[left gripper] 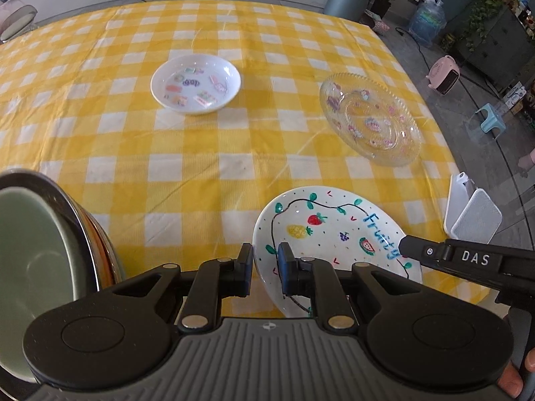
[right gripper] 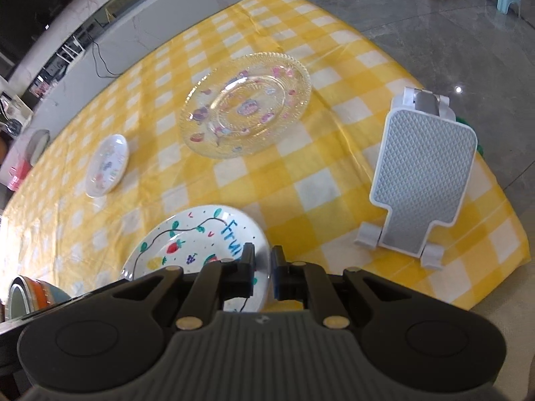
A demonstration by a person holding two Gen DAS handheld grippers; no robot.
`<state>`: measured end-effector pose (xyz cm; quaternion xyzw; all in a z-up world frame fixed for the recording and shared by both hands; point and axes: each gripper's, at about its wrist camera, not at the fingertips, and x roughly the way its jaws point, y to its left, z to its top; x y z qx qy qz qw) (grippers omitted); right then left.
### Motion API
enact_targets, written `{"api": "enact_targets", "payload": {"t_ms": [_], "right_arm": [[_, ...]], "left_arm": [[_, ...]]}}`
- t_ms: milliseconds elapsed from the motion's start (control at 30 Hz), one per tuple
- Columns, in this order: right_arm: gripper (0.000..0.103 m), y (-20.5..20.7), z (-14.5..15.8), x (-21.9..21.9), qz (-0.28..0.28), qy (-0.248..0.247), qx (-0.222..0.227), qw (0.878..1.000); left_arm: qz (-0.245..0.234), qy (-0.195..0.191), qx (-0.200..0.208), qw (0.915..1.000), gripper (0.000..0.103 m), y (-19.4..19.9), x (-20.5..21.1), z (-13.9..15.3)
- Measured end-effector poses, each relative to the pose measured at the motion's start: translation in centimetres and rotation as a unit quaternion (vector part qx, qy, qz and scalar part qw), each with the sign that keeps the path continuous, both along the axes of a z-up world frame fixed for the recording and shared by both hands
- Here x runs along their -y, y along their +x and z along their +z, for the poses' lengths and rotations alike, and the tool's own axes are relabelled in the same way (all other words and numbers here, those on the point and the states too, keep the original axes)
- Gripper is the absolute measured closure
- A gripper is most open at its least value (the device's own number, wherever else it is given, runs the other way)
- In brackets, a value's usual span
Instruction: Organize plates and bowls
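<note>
A white "Fruity" plate [left gripper: 331, 234] with drawn fruit is held between both grippers. My left gripper [left gripper: 265, 257] is shut on its left rim. My right gripper [right gripper: 261, 260] is shut on its right rim [right gripper: 264, 267]; its arm [left gripper: 468, 260] shows in the left wrist view. A small white sticker dish [left gripper: 195, 83] lies far centre, also in the right wrist view [right gripper: 107, 167]. A clear glass plate [left gripper: 369, 118] with stickers lies to the right, also in the right wrist view [right gripper: 245, 105]. Stacked bowls [left gripper: 43, 260] stand at my left.
A white and grey rack [right gripper: 424, 180] stands at the table's right edge, also in the left wrist view [left gripper: 471, 214]. The yellow checked tablecloth [left gripper: 200, 173] covers the table. The stacked bowls also show in the right wrist view [right gripper: 33, 294].
</note>
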<state>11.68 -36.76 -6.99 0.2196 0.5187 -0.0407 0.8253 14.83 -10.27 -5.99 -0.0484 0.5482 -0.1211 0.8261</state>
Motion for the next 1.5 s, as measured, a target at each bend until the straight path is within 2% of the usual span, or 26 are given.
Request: {"api": "enact_targets", "payload": {"t_ms": [133,400,733,933,967,1033,1300,1500], "right_arm": [[0.094,0.2,-0.2,-0.7,0.013,-0.014,-0.008,1.000],[0.090,1.2,-1.0,-1.4,0.039,-0.010,-0.033,0.999],[0.088,1.1,-1.1,-2.1,0.052,-0.032,-0.035,0.998],[0.084,1.1,-0.9,-2.2,0.056,-0.032,-0.035,0.997],[0.084,1.0,-0.8,-2.3,0.056,-0.036,-0.031,0.997],[0.075,0.8,-0.5,-2.3,0.056,-0.041,-0.021,0.997],[0.070,-0.2,1.0,-2.1,0.027,-0.076,0.033,0.996],[0.069,-1.3,2.1,-0.2,-0.025,-0.049,0.095,0.994]], "left_arm": [[0.001,0.021,0.008,0.9997,0.086,-0.2,0.3,-0.3],[0.006,0.047,0.001,0.9989,0.086,-0.2,0.3,-1.0],[-0.005,0.060,-0.006,0.9982,0.086,0.0,0.5,-1.2],[-0.003,0.052,0.001,0.9986,0.085,-0.1,0.5,-1.1],[-0.004,0.051,0.006,0.9987,0.085,-0.3,0.4,-1.0],[-0.007,0.046,0.020,0.9988,0.085,-0.7,0.3,-0.5],[-0.017,0.010,0.072,0.9972,0.082,-0.8,0.4,2.0],[-0.027,-0.017,0.086,0.9958,0.079,0.3,1.2,2.8]]}}
